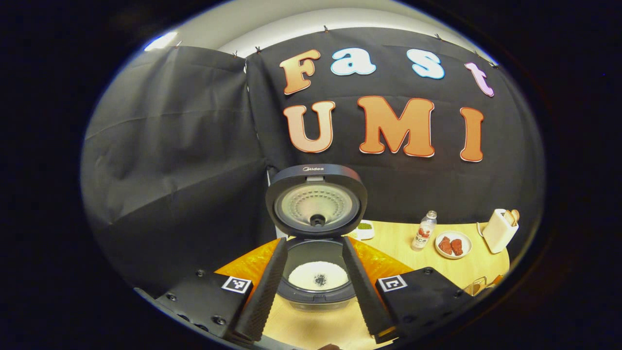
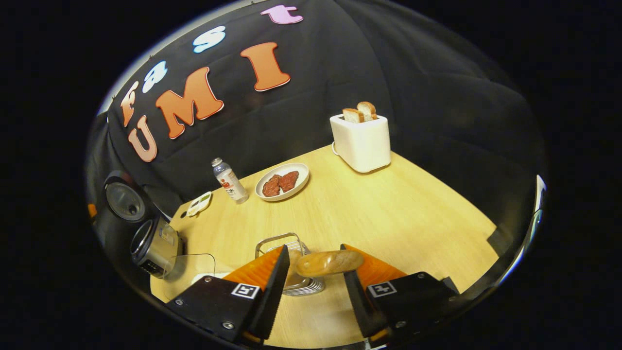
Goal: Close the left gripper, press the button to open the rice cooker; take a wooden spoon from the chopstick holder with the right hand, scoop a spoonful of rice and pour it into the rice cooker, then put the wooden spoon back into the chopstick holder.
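Both grippers open; rice cooker (image 1: 316, 228) lid up; wooden spoon (image 2: 329, 262) in holder

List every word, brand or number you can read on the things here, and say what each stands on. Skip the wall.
"Midea": on the top rim of the raised rice cooker lid.
Print on the bottle: too small and blurred to read.

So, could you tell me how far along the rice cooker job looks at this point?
The rice cooker lid stands open with white rice in the pot, so the button press is done. The left gripper hangs open before it. The right gripper is open around the wooden spoon, which stands in the wire chopstick holder. Whether the scoop is done or the spoon is just being taken, I cannot tell.
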`<control>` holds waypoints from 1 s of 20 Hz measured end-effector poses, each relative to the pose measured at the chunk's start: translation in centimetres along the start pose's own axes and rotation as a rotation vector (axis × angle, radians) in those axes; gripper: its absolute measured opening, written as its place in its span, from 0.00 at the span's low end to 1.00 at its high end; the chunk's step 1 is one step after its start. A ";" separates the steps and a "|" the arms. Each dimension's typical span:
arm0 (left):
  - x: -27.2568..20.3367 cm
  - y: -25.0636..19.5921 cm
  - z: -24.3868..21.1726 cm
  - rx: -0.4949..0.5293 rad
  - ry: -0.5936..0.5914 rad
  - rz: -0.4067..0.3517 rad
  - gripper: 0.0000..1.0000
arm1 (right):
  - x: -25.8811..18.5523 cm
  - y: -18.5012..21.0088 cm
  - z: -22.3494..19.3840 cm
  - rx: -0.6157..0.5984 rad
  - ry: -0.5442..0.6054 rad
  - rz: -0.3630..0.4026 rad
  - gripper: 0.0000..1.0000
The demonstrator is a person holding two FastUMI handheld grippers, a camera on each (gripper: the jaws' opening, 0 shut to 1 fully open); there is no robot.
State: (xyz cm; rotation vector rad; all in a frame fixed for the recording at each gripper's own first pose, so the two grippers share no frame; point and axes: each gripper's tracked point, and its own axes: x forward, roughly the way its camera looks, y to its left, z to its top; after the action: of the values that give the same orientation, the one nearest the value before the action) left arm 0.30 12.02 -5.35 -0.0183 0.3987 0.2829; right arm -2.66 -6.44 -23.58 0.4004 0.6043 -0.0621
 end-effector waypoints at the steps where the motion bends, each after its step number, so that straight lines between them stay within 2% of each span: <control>1: -0.7 0.5 -0.5 -0.005 0.010 0.017 0.84 | 0.4 0.2 -0.2 0.007 0.011 0.015 0.62; 2: -1.2 1.0 -1.0 -0.012 0.021 0.038 0.84 | 1.0 0.5 -0.3 0.013 0.020 0.030 0.53; 5: -2.9 2.6 -2.4 -0.032 0.056 0.102 0.81 | 1.7 1.5 -0.1 0.038 0.038 0.099 0.38; 6: -3.5 2.9 -3.2 -0.038 0.067 0.121 0.80 | 1.9 1.9 0.3 0.050 0.030 0.119 0.26; 7: -4.1 3.2 -3.6 -0.044 0.075 0.134 0.80 | 2.1 2.3 0.4 0.050 0.033 0.136 0.22; 8: -4.5 3.4 -4.3 -0.047 0.081 0.146 0.75 | 2.2 2.8 0.4 0.041 0.035 0.146 0.17; 12: -4.0 4.6 -4.2 -0.040 0.046 0.167 0.97 | 1.5 3.3 1.8 0.029 0.011 0.126 0.11; 15: -1.9 4.8 -4.0 -0.057 0.041 0.118 0.96 | -0.5 4.2 4.0 0.022 -0.049 0.093 0.11; 16: -1.1 4.8 -4.0 -0.052 0.042 0.097 1.00 | -1.3 4.7 4.8 0.017 -0.074 0.076 0.11; 18: 0.3 5.6 -3.5 -0.016 0.021 0.071 0.96 | -3.0 6.1 5.6 -0.007 -0.109 0.050 0.10; 19: 1.0 6.0 -3.3 0.000 0.014 0.062 1.00 | -4.0 6.8 5.9 -0.036 -0.125 0.031 0.11; 20: 1.6 6.5 -3.2 0.015 0.005 0.056 0.96 | -4.9 8.2 6.0 -0.050 -0.128 0.047 0.11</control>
State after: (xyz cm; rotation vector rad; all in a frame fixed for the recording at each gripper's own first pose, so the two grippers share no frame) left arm -1.29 18.47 -8.72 0.0073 0.4069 0.3352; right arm -2.00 -1.45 -13.45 0.3587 0.4694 -0.0274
